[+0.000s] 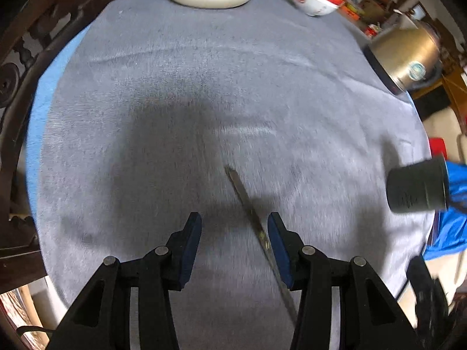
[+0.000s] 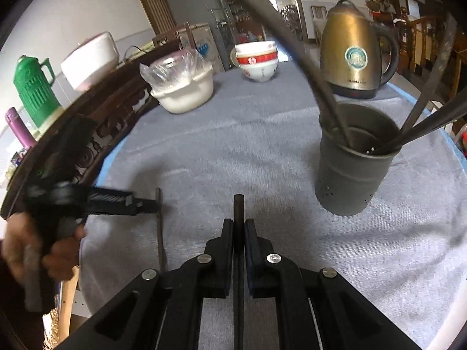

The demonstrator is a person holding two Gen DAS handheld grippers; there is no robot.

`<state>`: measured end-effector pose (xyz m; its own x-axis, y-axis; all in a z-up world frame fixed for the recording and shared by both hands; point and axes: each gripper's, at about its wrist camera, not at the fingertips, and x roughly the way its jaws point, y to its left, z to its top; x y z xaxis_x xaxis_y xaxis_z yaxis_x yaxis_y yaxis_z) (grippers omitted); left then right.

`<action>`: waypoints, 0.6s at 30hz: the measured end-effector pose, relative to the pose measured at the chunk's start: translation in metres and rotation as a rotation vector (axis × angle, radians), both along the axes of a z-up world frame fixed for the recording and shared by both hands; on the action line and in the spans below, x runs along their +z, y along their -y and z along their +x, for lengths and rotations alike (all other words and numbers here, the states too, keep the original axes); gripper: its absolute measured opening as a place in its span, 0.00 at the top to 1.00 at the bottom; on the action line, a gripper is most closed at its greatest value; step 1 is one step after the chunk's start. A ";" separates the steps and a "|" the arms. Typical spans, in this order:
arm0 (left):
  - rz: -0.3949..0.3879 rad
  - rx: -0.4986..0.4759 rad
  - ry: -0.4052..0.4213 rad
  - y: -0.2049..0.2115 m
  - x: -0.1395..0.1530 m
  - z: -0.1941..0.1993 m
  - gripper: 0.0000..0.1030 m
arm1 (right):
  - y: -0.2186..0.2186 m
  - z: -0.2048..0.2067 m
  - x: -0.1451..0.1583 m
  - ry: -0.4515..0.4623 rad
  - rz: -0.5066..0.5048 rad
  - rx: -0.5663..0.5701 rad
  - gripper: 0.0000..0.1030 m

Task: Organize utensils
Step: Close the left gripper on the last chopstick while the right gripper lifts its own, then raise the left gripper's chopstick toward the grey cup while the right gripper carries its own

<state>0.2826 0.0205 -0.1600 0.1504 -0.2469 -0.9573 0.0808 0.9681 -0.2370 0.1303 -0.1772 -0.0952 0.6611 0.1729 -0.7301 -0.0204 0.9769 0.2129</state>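
A thin dark chopstick (image 1: 248,201) lies on the grey cloth (image 1: 204,102). My left gripper (image 1: 235,229) hangs open just above it, and the stick runs close by the right fingertip (image 1: 275,233) without being pinched. In the right wrist view a hand holds this left gripper (image 2: 150,204) over the same chopstick (image 2: 159,233) at the left. My right gripper (image 2: 238,233) is shut on another dark chopstick (image 2: 238,210) that sticks out forward. A dark metal utensil holder (image 2: 350,172) with several utensils in it stands ahead and to the right, and it also shows in the left wrist view as the holder (image 1: 417,188).
At the far side stand a white bowl with plastic wrap (image 2: 184,93), stacked red and white bowls (image 2: 258,61) and a golden kettle (image 2: 353,55). A carved wooden rail (image 2: 96,134) runs along the left edge, with a green flask (image 2: 33,87) behind it.
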 end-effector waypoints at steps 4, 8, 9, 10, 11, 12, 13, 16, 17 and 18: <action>-0.007 0.030 -0.014 0.005 -0.003 0.011 0.54 | -0.001 -0.009 0.013 0.042 0.009 0.011 0.92; 0.021 0.036 0.007 0.012 -0.003 0.016 0.77 | 0.001 -0.017 0.023 0.073 0.020 0.013 0.92; 0.013 0.029 0.003 0.014 -0.004 0.017 0.88 | 0.002 -0.018 0.025 0.079 0.024 0.013 0.92; -0.011 0.024 -0.007 0.016 -0.006 0.016 0.89 | 0.003 -0.019 0.028 0.085 0.026 0.013 0.92; -0.016 0.025 -0.005 0.016 -0.005 0.015 0.89 | 0.004 -0.021 0.031 0.092 0.027 0.013 0.92; -0.014 0.022 0.005 0.018 -0.004 0.011 0.89 | 0.007 -0.024 0.034 0.098 0.028 0.013 0.92; -0.019 0.020 0.020 0.019 0.000 0.008 0.90 | 0.008 -0.026 0.037 0.106 0.031 0.014 0.92; -0.033 0.013 0.078 0.023 0.020 -0.006 0.91 | 0.013 -0.032 0.050 0.141 0.035 0.015 0.92; -0.035 0.007 0.095 0.024 0.026 -0.009 0.91 | 0.015 -0.035 0.056 0.159 0.040 0.015 0.92; -0.036 -0.003 0.123 0.027 0.037 -0.016 0.92 | 0.018 -0.036 0.061 0.169 0.045 0.015 0.92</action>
<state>0.2671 -0.0068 -0.1230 0.2651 -0.2819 -0.9221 0.1146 0.9588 -0.2601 0.0943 -0.1952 -0.0344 0.7711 0.2141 -0.5996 -0.0746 0.9656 0.2490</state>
